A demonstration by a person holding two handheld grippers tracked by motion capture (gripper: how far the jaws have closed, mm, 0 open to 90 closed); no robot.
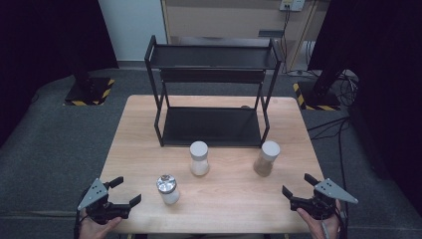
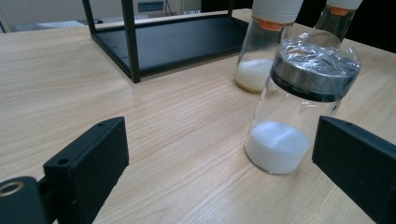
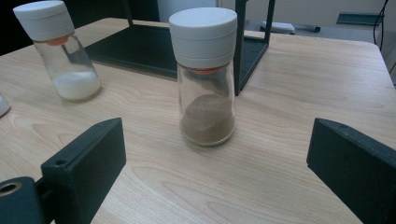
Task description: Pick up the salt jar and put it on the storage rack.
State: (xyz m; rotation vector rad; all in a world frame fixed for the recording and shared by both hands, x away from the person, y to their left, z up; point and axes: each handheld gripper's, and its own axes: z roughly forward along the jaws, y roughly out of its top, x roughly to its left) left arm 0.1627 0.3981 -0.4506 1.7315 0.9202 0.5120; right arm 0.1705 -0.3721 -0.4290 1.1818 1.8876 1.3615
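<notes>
While nothing is yet grasped, entered as follows, from the hands outward.

Left gripper (image 1: 118,193): at the near left corner of the worktop (image 1: 139,124), jaws spread wide and empty, aimed inward at the nearest jar. Probably held low and level so the jaws can slide in around a jar's body.

Right gripper (image 1: 297,188): at the near right edge, jaws likewise wide, nothing between them, pointed toward the jar ahead of it. Likely a mirrored ready stance, one jar to each hand.

Steel-capped jar (image 2: 299,116): upright, near the left gripper, apart from its jaws; white powder at the bottom, cap under clear film. Seen in the high view (image 1: 167,189) as closest to the front edge, hence the likely first pick for the left side.

Brown-spice jar (image 3: 205,79): upright, white cap, brown powder, standing ahead of the right gripper and between its jaw lines, though still well apart from them. In the high view (image 1: 266,158) just before the rack's right front leg.

White-capped jar (image 1: 199,158): upright, pale contents, mid-worktop between the other two.

Black rack (image 1: 214,94): two tiers, both bare, at the far side of the worktop. Presumably the destination; jars lined up in front of its open lower shelf for a short carry.
</notes>
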